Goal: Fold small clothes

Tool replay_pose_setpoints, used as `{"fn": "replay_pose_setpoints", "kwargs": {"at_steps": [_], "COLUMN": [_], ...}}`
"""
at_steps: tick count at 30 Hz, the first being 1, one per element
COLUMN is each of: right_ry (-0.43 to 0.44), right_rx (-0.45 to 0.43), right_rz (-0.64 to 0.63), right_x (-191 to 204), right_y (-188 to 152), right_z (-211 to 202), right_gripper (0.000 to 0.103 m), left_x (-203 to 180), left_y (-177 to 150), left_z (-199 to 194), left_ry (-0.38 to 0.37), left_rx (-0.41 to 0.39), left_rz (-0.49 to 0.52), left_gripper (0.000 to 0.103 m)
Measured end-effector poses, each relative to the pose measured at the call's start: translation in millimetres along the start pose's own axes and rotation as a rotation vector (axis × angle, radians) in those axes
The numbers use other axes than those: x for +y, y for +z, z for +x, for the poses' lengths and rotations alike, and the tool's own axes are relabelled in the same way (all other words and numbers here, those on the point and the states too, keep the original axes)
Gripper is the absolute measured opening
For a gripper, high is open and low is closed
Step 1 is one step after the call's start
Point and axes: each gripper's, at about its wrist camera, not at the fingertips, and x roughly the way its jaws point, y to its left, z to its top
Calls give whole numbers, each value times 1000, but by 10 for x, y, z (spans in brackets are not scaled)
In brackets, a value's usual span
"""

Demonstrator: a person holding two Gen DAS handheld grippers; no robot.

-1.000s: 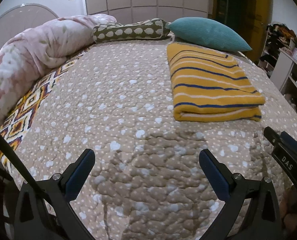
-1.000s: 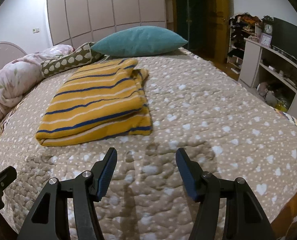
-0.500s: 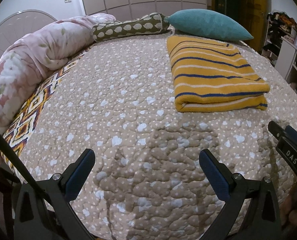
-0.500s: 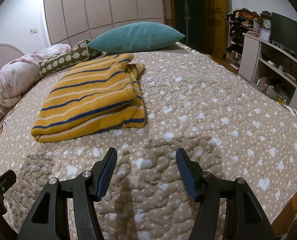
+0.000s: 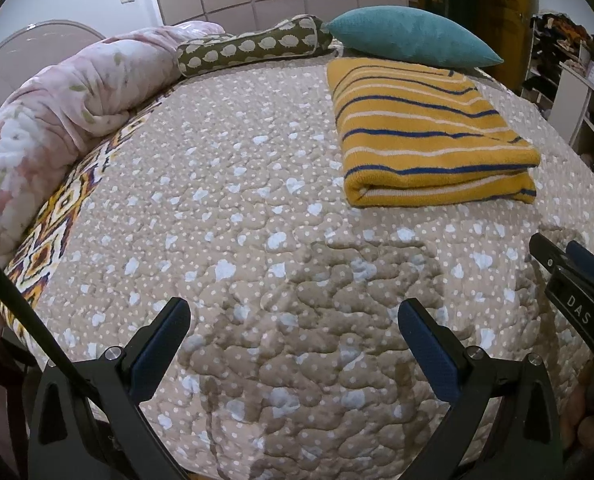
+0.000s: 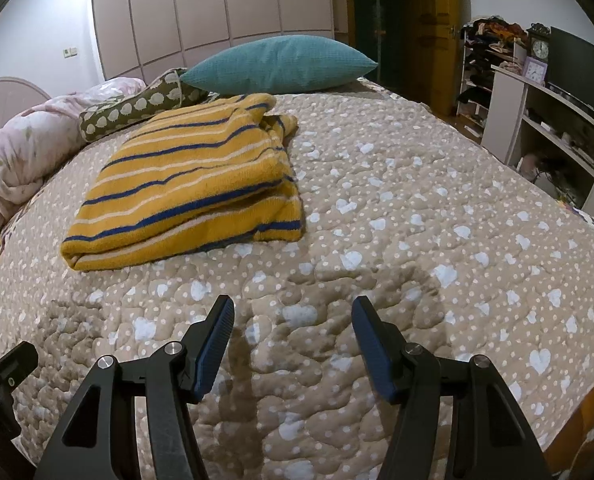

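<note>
Left wrist view is showing the left gripper (image 5: 293,316) with its blue-padded jaws standing wide apart and nothing between them, hovering over the near part of the beige quilted bedspread with white hearts and dots (image 5: 225,200). Right wrist view is showing the right gripper (image 6: 293,316) likewise parted and empty above the same bedspread. Beyond both, the folded mustard-yellow knitted garment with blue and white stripes (image 6: 189,184) is lying flat on the bedspread, well apart from either gripper; it is sitting right of centre in the left view and left of centre in the right view. Just behind it, at the far edge, a teal textured pillow (image 5: 413,40) is resting, with an olive bolster printed with white hedgehogs (image 5: 253,48) to its left and a rolled pink floral duvet (image 5: 57,120) along the left side. Compared with a second ago, the garment is appearing slightly higher and farther in both views, while both sets of jaws are keeping the same spread.
</note>
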Motion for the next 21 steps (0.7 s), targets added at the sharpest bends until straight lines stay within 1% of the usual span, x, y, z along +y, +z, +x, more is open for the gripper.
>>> {"fn": "replay_pose_setpoints", "kwargs": {"at_steps": [8,21], "right_ry": [-11,-49], "right_rx": [8,10], "right_rz": [-28,-83], "right_x": [55,145], "right_y": [-30,-35], "right_z": [29,51], "right_gripper": [67,69], "left_x": [-22,3], "left_y": [-29,-41], "left_z": [51,74], "left_ry": [-11,-18], "left_rx": [17,18], "left_rz": [8,4], "left_gripper": [103,103]}}
